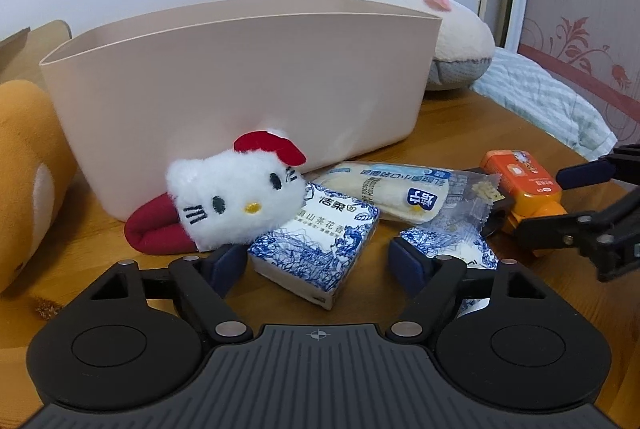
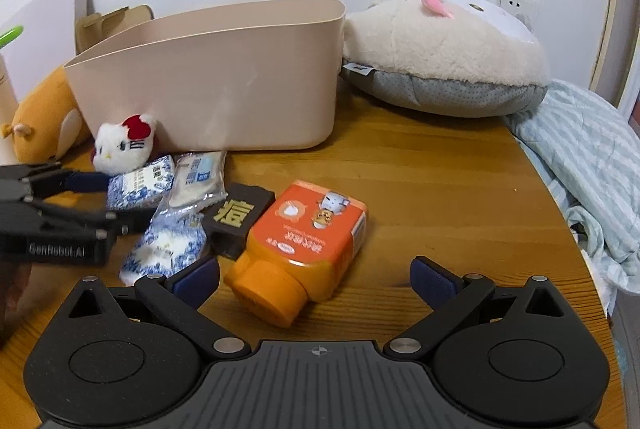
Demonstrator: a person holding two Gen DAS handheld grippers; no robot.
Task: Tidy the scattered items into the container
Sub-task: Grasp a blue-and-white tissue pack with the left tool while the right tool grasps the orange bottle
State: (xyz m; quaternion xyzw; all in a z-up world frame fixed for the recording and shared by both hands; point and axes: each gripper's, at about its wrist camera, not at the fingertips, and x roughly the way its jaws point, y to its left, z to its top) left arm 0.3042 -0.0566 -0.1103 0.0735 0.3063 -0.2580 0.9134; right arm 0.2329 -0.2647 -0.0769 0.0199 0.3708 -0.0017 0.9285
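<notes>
**Both claws open over the clutter, nothing picked up yet**

Left claw (image 1: 316, 261) hangs low with its fingers spread, and the blue-and-white tissue pack (image 1: 316, 249) sits right between them, one corner pointing back toward the wrist. The pack's long side runs slantwise across the gap rather than square to it, so I'd guess a small twist would be wanted before closing. Just behind it a white cat plush (image 1: 236, 197) leans on the pack, with a bread packet (image 1: 392, 189) alongside.

Right claw (image 2: 316, 279) is likewise wide apart and holding nothing. The orange bottle (image 2: 304, 241) lies on its side on the bench (image 2: 440, 197) straight ahead, cap end toward the claw, body angled away to the right. This claw is plainly the nearer one for the bottle.

Beyond both stands the pink container (image 2: 240, 85), upright (I cannot see down into it).
</notes>
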